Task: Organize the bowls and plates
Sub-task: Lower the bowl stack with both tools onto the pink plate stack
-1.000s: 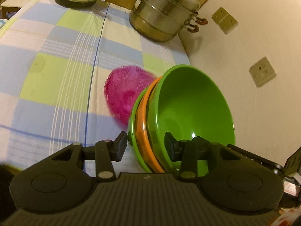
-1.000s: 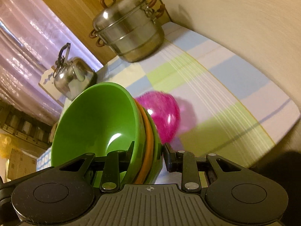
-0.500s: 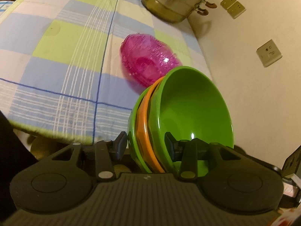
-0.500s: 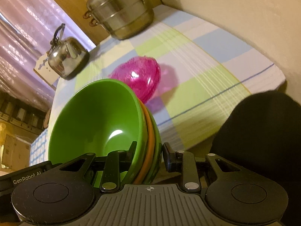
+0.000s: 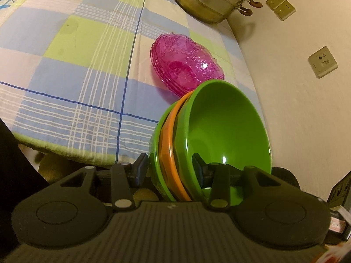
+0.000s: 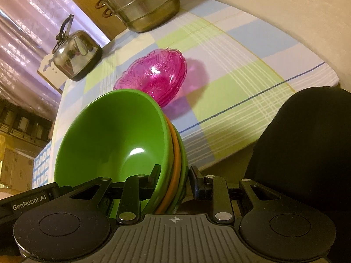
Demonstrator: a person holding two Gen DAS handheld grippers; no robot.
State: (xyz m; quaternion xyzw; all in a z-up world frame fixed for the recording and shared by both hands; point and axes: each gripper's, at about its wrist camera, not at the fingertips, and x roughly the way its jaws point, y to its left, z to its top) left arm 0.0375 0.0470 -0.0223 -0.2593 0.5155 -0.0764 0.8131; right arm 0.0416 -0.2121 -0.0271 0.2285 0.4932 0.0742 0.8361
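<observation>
- Setting: a bench (image 5: 65,70) covered with a cloth checked in blue, green and white, set against a pale wall (image 5: 307,114) that carries sockets (image 5: 322,62); a wooden panel and a shiny curtain lie behind it in the right wrist view.
- Nearest: the left tool (image 5: 167,169), clenched on one side of a stack of bowls (image 5: 221,131); one finger lies against the outer green wall, the other inside the top bowl.
- The right tool (image 6: 175,178), clenched on the opposite side of the same stack of bowls (image 6: 114,135); one finger sits inside, the other outside.
- The stack: three nested bowls, green, orange, green, tilted on edge and held off the bench at its near edge, opening turned toward the wall in the left wrist view.
- A dark shape (image 6: 307,153), possibly the person's clothing, fills the lower right of the right wrist view.
- Middle distance: a pink glass dish (image 5: 186,65), resting on the cloth just beyond the stack; it looks like several dishes nested.
- Far: a steel steamer pot (image 6: 140,4) with looped handles by the wall, and a steel kettle (image 6: 75,52) at the far corner, well apart from the dish.
</observation>
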